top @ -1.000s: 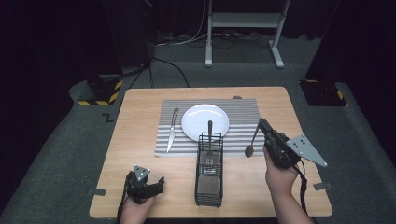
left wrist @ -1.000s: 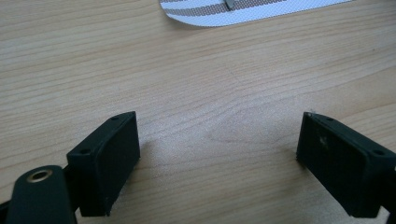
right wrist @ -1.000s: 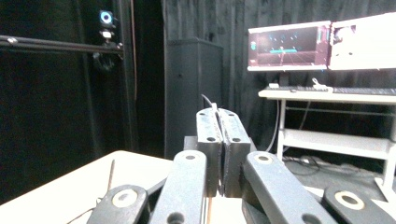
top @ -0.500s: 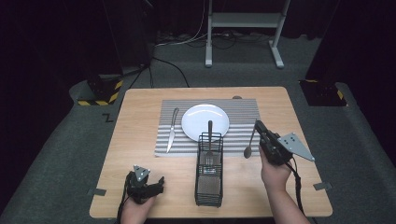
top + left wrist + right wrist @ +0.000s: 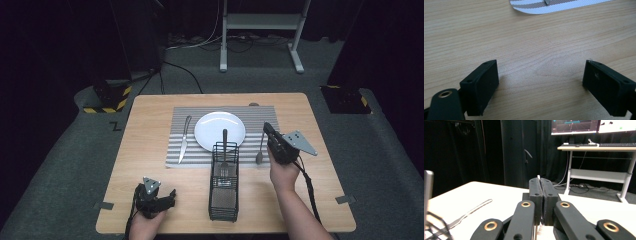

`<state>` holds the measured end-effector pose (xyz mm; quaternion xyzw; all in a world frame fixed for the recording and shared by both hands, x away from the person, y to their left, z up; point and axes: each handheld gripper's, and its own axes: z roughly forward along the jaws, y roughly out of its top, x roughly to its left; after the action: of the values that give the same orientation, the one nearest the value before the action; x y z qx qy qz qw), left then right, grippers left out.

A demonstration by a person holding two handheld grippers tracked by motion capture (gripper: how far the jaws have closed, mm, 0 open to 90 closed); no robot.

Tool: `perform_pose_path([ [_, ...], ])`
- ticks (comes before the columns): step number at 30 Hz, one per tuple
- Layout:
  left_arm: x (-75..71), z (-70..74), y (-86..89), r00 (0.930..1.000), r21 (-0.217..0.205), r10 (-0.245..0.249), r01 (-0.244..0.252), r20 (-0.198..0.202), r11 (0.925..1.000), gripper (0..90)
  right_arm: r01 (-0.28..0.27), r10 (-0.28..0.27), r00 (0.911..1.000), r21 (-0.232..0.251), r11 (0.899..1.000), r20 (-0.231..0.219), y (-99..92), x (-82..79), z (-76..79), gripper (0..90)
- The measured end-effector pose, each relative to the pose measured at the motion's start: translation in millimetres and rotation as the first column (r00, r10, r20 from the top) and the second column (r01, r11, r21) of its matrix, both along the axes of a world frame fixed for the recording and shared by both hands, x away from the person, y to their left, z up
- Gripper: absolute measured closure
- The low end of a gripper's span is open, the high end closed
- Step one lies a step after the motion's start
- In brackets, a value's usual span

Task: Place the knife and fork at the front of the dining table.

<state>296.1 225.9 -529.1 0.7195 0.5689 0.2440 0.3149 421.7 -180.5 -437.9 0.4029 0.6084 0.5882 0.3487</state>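
Spoon (image 5: pixel 260 148) lies right of plate (image 5: pixel 220 130), knife (image 5: pixel 184 138) left; fork (image 5: pixel 224 150) remains in caddy (image 5: pixel 223 185). Right gripper (image 5: pixel 267 128) fingers clenched, empty; left gripper (image 5: pixel 170 196) released.

Silver spoon (image 5: pixel 260 148) flat along the striped placemat's (image 5: pixel 200 155) right edge, bowl toward the person, beside the white plate (image 5: pixel 212 134).
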Motion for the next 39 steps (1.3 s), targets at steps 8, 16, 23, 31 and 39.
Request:
perform_pose_path([
  [8, 0.0, 0.1, 0.5, 1.0000, 0.001, -0.004, 0.004, 0.000, 1.0000, 13.3, 0.018, -0.018, 0.9996, -0.010, 1.000, -0.023, 4.5, 24.3, -5.7, 88.8],
  [16, 0.0, 0.0, 0.3, 1.0000, 0.000, -0.004, 0.004, 0.000, 1.0000, 13.3, 0.033, -0.032, 0.9972, 0.012, 0.999, -0.067, 4.7, 50.5, -11.4, 88.4],
  [23, 0.0, 0.0, 0.3, 1.0000, 0.000, -0.003, 0.003, 0.000, 1.0000, 13.3, 0.070, -0.067, 0.9899, 0.014, 0.997, -0.125, 8.4, 83.2, -23.8, 87.9],
  [31, 0.0, 0.1, 0.6, 1.0000, 0.001, -0.004, 0.004, 0.000, 1.0000, 13.3, 0.090, -0.091, 0.9809, -0.013, 0.996, -0.172, 16.0, 105.0, -38.7, 87.7],
  [39, 0.0, 0.1, 0.9, 1.0000, -0.001, -0.005, 0.005, 0.000, 1.0000, 13.3, 0.110, -0.118, 0.9694, -0.049, 0.993, -0.215, 20.7, 118.7, -46.5, 87.3],
])
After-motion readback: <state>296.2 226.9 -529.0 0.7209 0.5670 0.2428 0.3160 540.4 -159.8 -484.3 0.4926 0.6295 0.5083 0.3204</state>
